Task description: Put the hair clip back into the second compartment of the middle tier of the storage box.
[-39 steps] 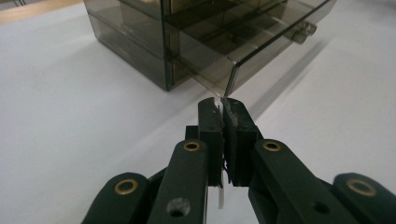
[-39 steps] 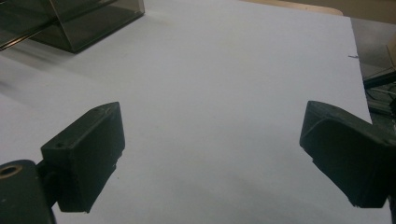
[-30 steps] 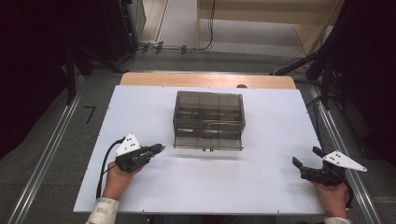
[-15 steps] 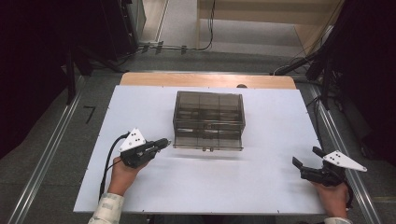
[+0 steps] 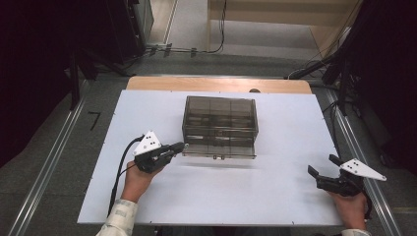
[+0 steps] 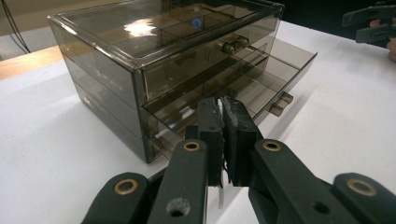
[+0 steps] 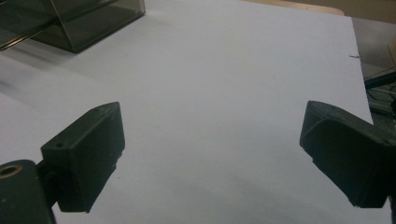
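two claws: left claw (image 5: 180, 146) shut beside smoky clear-plastic boxy drawer unit (image 5: 220, 126), right claw (image 5: 324, 169) spread wide.

**Hidden, cropped or unreadable**

Smoked walls of the drawer cabinet (image 5: 220, 127) make its contents impossible to read in the high view. In the left gripper view the left gripper (image 6: 223, 140) covers the open drawer (image 6: 243, 91) near corner, so contact there can't be judged. In the right gripper view the cabinet is cropped at the top left edge, blurred. Both forearms cut off at the bottom of the high view.
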A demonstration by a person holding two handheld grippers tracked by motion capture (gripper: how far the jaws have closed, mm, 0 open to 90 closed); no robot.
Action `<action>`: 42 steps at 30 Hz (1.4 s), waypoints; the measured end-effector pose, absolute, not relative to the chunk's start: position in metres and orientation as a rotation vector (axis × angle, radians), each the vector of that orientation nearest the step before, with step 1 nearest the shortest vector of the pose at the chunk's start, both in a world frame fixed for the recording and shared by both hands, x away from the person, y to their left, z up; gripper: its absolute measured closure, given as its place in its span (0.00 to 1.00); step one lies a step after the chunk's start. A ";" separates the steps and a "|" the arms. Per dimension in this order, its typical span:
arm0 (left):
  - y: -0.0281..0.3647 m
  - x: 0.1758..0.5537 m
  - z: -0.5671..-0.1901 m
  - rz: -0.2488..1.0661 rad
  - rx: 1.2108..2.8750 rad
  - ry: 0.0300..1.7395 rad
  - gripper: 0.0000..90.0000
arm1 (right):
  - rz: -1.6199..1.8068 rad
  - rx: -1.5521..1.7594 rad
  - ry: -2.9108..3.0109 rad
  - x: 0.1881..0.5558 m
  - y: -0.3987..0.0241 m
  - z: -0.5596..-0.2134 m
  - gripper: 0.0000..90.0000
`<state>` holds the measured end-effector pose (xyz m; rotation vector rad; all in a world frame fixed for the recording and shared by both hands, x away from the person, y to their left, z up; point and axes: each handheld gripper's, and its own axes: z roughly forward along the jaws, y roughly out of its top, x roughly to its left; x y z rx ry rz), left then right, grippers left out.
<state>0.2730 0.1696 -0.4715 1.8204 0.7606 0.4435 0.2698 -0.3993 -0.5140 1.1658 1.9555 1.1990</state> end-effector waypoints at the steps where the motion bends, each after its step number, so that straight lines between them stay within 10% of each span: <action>1: 0.169 0.274 -0.472 0.443 1.819 0.760 0.97 | 1.199 1.165 1.955 0.270 -0.399 -0.514 0.06; 42: 0.103 0.304 -0.471 0.387 1.835 0.726 0.97 | 1.200 1.167 1.961 0.270 -0.399 -0.514 0.06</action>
